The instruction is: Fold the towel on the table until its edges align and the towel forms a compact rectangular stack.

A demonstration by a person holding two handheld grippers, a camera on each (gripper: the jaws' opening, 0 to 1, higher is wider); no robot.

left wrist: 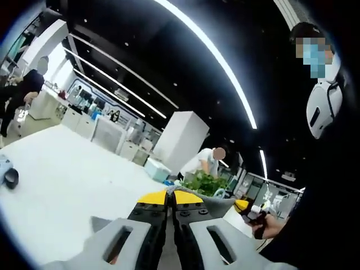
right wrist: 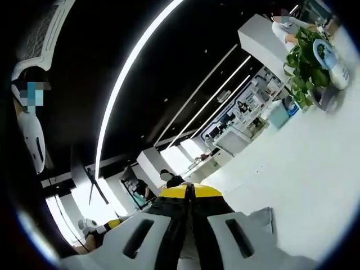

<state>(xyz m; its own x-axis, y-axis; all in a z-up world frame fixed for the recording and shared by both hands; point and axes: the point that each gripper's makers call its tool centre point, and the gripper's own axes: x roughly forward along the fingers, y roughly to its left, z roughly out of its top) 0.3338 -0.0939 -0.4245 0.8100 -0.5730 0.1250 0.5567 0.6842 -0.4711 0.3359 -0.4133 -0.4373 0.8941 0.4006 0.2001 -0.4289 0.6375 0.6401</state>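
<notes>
L gripper point(left wrist: 170, 203) jaws together; grey towel point(left wrist: 101, 223) corner at 7 o'clock beside them, maybe pinched, can't tell. R gripper point(right wrist: 190, 198) same, towel at 5 o'clock. Both raised off white table point(left wrist: 67, 180). Keep hands level, lower edges evenly so corners match.

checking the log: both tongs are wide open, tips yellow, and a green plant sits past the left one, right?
Not quite: both tongs are shut. The left tongs have their yellow tips pressed together in the left gripper view, the right tongs likewise in the right gripper view. The green plant does sit past the left one.
</notes>
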